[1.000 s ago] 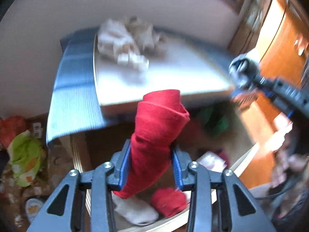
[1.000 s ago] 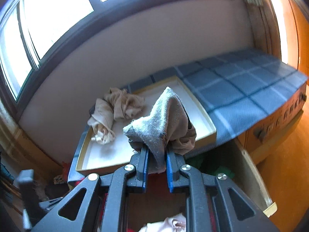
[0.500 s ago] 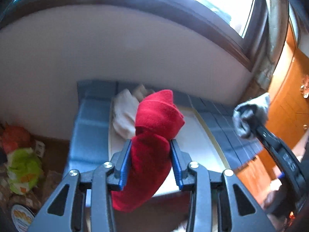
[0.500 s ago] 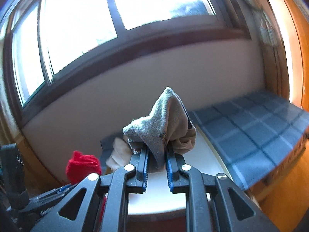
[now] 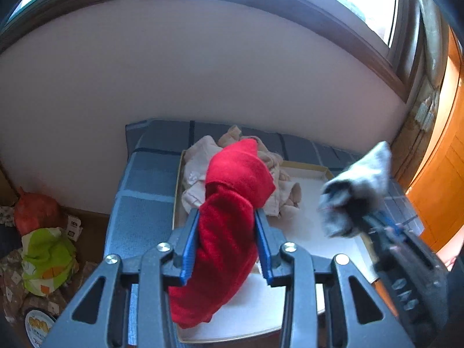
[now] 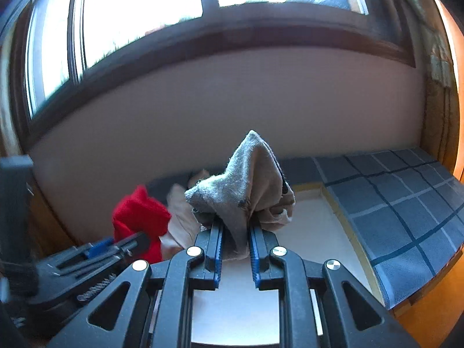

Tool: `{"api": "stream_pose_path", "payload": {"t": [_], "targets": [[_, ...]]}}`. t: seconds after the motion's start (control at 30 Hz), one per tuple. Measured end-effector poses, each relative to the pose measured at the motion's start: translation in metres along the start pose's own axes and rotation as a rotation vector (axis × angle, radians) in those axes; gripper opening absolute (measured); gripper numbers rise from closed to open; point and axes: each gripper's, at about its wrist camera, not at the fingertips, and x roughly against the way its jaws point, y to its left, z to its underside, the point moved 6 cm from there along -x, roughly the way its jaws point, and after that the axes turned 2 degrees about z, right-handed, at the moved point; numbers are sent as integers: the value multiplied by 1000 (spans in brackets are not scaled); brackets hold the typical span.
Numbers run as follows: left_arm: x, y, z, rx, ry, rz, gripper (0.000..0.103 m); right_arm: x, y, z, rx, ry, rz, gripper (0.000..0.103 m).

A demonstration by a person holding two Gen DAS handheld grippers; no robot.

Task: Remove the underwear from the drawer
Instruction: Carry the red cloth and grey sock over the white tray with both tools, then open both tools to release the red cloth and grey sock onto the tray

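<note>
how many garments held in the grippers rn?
2: red garment in left gripper; grey garment in right gripper. A beige pile lies loose in the tray.

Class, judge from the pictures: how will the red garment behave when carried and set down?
Probably floppy: the red garment droops below the left gripper fingers. Likely light and squashable, since it bunches between them. It should slump, not roll, in the tray.

Red underwear (image 5: 229,217) and grey underwear (image 6: 246,185) bunched upright, each clamped above the tray.
</note>
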Motion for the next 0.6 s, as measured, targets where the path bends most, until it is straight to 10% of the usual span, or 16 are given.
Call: {"api": "stream_pose_path", "payload": {"t": [0.6], "targets": [[-36, 7, 11, 7, 58, 2, 40, -58, 11, 40, -1, 227, -56, 18]]}}
